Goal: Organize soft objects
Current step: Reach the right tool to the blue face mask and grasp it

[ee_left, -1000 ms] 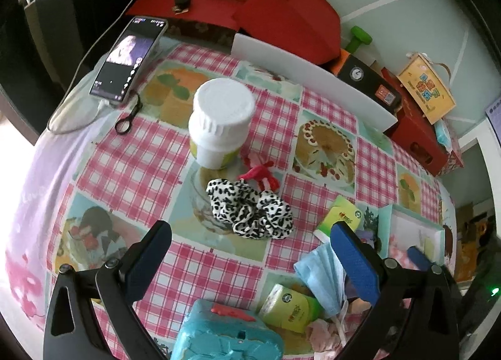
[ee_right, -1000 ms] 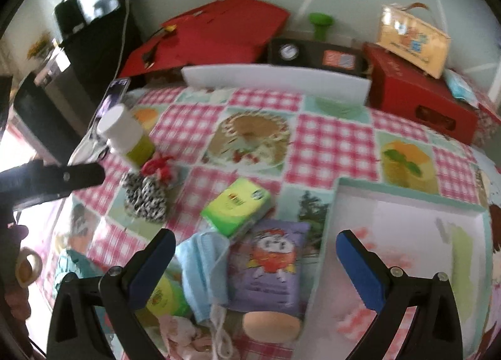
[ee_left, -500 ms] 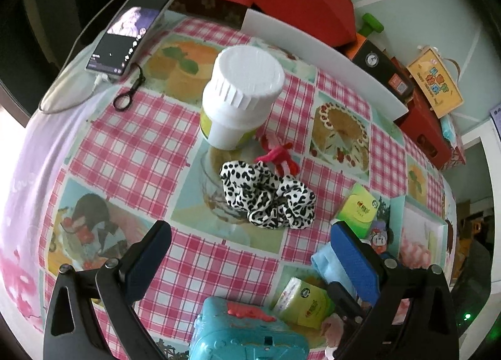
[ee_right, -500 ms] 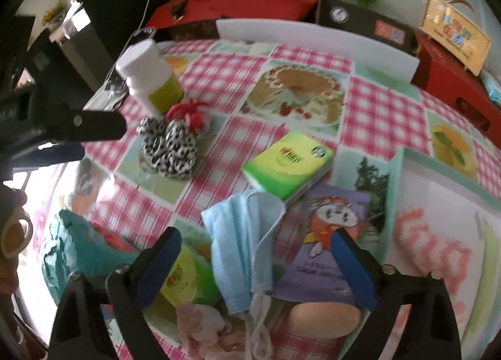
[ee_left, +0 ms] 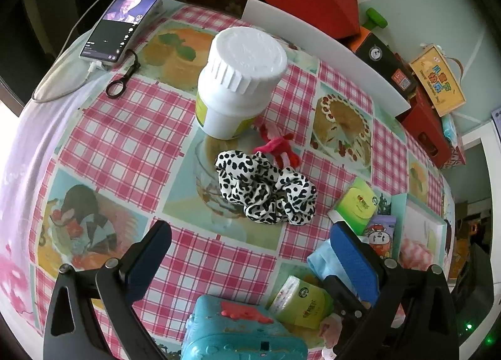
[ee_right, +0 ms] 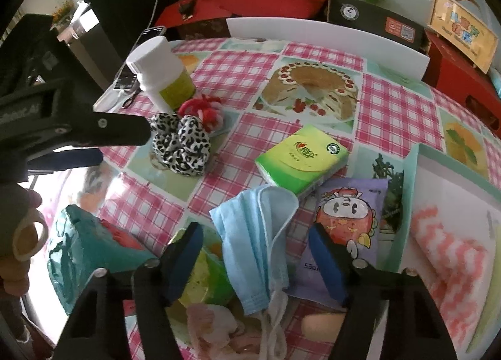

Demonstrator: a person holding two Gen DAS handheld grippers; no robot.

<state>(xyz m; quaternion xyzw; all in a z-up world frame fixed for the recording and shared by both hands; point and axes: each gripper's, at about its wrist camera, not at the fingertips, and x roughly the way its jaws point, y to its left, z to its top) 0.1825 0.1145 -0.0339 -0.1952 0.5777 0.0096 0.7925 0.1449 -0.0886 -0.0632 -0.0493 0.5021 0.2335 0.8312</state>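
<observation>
A black-and-white spotted scrunchie (ee_left: 266, 192) lies on the checked tablecloth, with a red hair tie (ee_left: 277, 148) just behind it. My left gripper (ee_left: 250, 261) is open above the cloth, just in front of the scrunchie. A light blue face mask (ee_right: 260, 241) lies crumpled between the fingers of my right gripper (ee_right: 256, 261), which is open and low over it. The scrunchie (ee_right: 180, 144) also shows in the right wrist view, with my left gripper's finger beside it.
A white pill bottle (ee_left: 241, 81) stands behind the scrunchie. A green tissue pack (ee_right: 300, 158), a purple cartoon pouch (ee_right: 341, 231), a teal toy (ee_right: 90, 253) and a white-rimmed tray (ee_right: 416, 172) holding pink fluffy fabric lie around the mask. A phone (ee_left: 126, 17) lies far left.
Both grippers have moved forward and down. The left one came closer to the scrunchie. The right one came down around the blue mask and its jaws narrowed a little.
</observation>
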